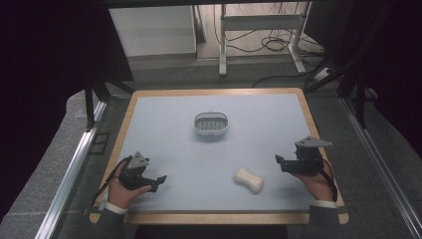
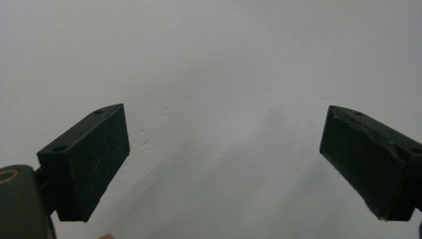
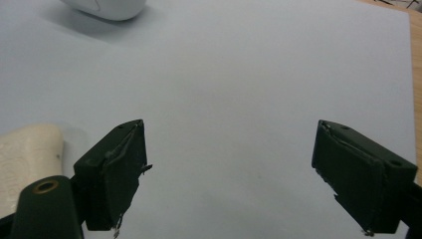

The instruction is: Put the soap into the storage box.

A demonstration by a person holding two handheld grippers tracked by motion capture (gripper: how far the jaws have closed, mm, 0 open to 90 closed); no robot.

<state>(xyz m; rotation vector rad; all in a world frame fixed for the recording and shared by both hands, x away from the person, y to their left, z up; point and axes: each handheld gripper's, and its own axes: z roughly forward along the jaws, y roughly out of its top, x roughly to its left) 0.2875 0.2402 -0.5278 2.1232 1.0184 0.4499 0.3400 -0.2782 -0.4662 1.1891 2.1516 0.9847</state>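
Note:
A cream bar of soap (image 1: 249,179) lies on the pale blue mat (image 1: 174,149), near the front right. A white soap dish (image 1: 211,124) sits at the mat's middle, farther back. My left gripper (image 1: 158,182) rests at the front left, jaws wide apart over bare mat (image 2: 224,124), holding nothing. My right gripper (image 1: 280,163) is held at the right, a short way right of the soap, open and empty. In the right gripper view the soap (image 3: 22,164) lies just left of the left jaw and the dish (image 3: 107,7) shows at the top edge.
The mat covers a wooden table (image 1: 308,114) with its rim showing all round. Metal rails (image 1: 74,159) run along both sides. Desk legs and cables (image 1: 273,42) stand on the floor beyond the far edge.

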